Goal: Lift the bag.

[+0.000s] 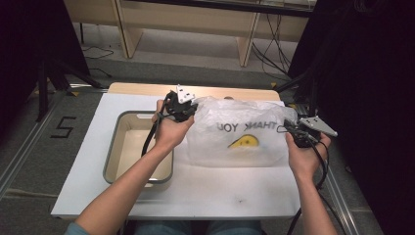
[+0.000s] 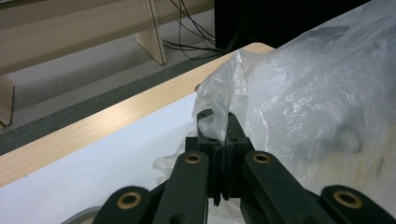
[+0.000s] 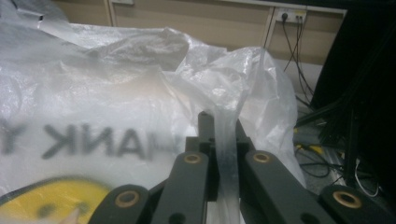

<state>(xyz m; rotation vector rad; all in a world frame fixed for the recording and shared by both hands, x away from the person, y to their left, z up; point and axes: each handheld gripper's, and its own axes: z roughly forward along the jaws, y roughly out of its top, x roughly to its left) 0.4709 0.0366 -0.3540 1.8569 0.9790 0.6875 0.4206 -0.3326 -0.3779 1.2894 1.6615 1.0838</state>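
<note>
Lying on the white tabletop (image 1: 220, 188) is one translucent plastic bag (image 1: 240, 134) printed with dark lettering and a yellow face, right of one grey-rimmed rectangular metal tray (image 1: 113, 147). Two grippers hold it: the left gripper (image 1: 188, 108) is clamped on the bag's far-left corner, the right gripper (image 1: 292, 128) on its right edge. Beyond the table's light wooden far edge (image 1: 147, 89) lie grey floor, pale wooden furniture legs and loose black cables.

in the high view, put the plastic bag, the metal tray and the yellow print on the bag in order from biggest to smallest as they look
1. Plastic bag: largest.
2. Metal tray: close behind the bag, and a forearm covers part of it, so the gap is unsure.
3. Yellow print: plainly smallest.
</note>
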